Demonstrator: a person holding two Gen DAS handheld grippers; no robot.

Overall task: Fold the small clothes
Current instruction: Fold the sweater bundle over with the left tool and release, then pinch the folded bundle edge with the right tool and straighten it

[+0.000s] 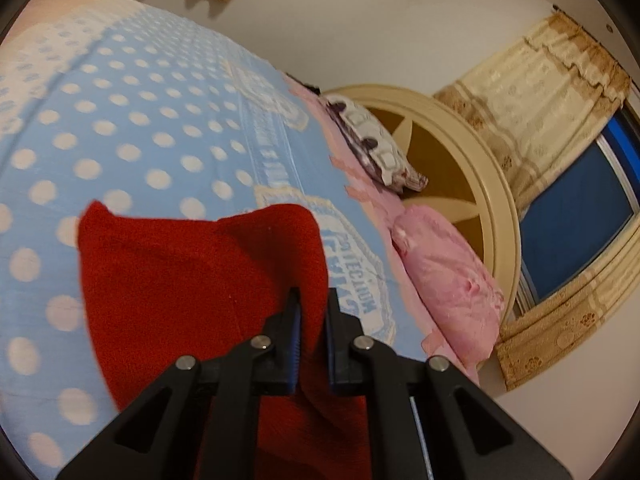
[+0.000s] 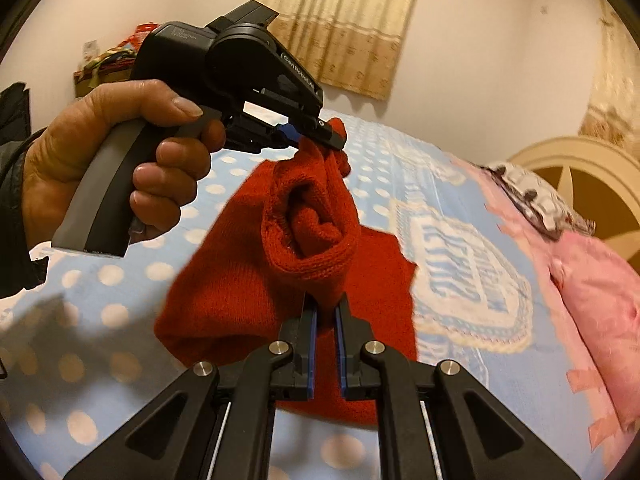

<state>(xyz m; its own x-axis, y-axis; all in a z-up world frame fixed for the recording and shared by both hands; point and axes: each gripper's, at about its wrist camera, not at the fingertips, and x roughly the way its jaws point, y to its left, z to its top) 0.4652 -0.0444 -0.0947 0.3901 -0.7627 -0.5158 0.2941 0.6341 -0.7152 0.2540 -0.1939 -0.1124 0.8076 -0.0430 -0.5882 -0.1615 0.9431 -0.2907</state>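
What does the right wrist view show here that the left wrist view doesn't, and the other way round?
Only the right wrist view: the person's hand holding the left gripper, which is pinching the red garment from the side, and a cluttered shelf. Only the left wrist view: a blue window. Both: the garment lifted over the dotted blue sheet, the pink pillow, the round headboard, curtains.
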